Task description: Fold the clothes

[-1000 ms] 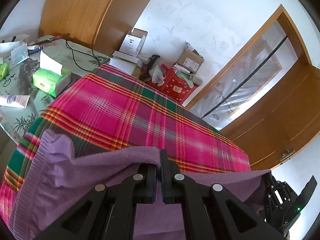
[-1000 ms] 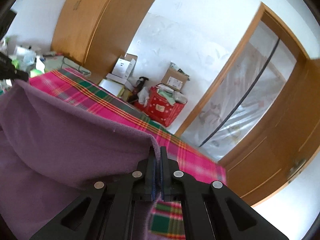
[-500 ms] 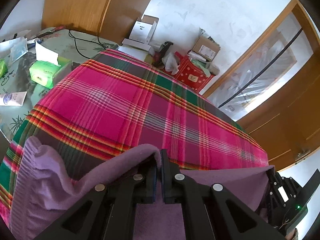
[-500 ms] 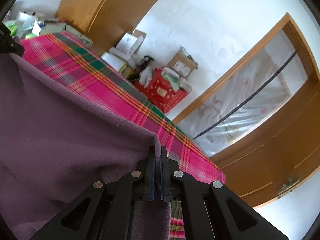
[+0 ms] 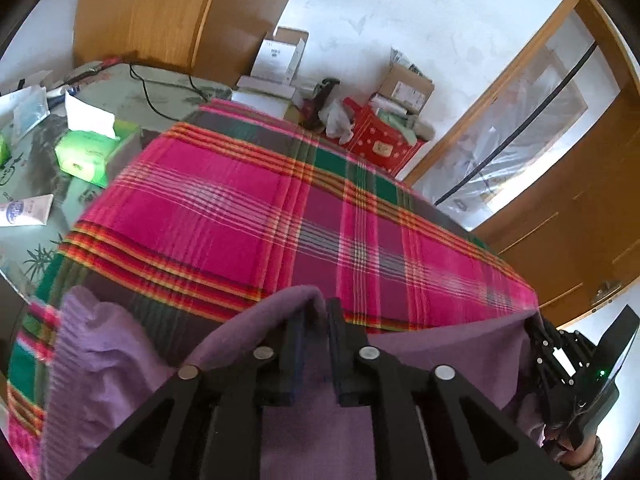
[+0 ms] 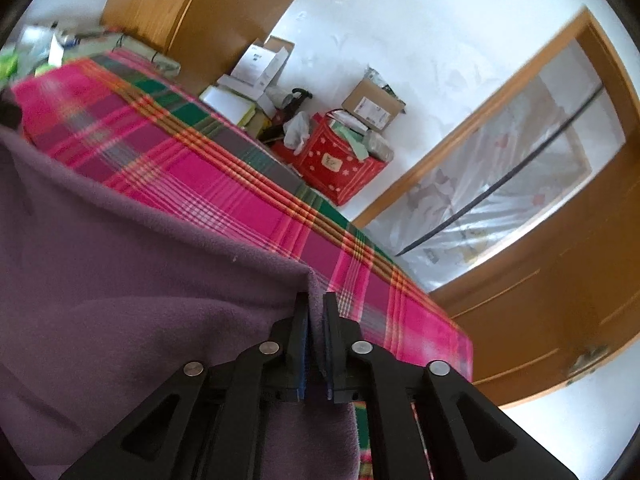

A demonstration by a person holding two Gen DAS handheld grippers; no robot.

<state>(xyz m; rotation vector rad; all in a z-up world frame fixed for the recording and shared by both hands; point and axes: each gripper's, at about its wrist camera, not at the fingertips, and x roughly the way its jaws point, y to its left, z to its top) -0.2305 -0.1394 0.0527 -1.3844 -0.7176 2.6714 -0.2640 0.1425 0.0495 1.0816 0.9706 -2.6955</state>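
A purple fleece garment (image 5: 100,364) hangs stretched between my two grippers above the near edge of a bed with a pink plaid blanket (image 5: 248,208). My left gripper (image 5: 316,312) is shut on the garment's upper edge. My right gripper (image 6: 315,304) is shut on another corner of the garment (image 6: 120,272), which spreads to the left in the right wrist view. The right gripper also shows at the far right of the left wrist view (image 5: 576,368). A ribbed hem drapes at the lower left.
A side table (image 5: 36,240) at the left holds a green tissue box (image 5: 88,152), a white tube (image 5: 24,210) and cables. Cardboard boxes (image 5: 404,88) and a red bag (image 5: 380,144) stand by the far wall. A wooden door (image 5: 580,216) is at the right.
Both grippers have tilted downward toward the bed with the garment still held. More of the plaid blanket shows beyond the garment's edge.
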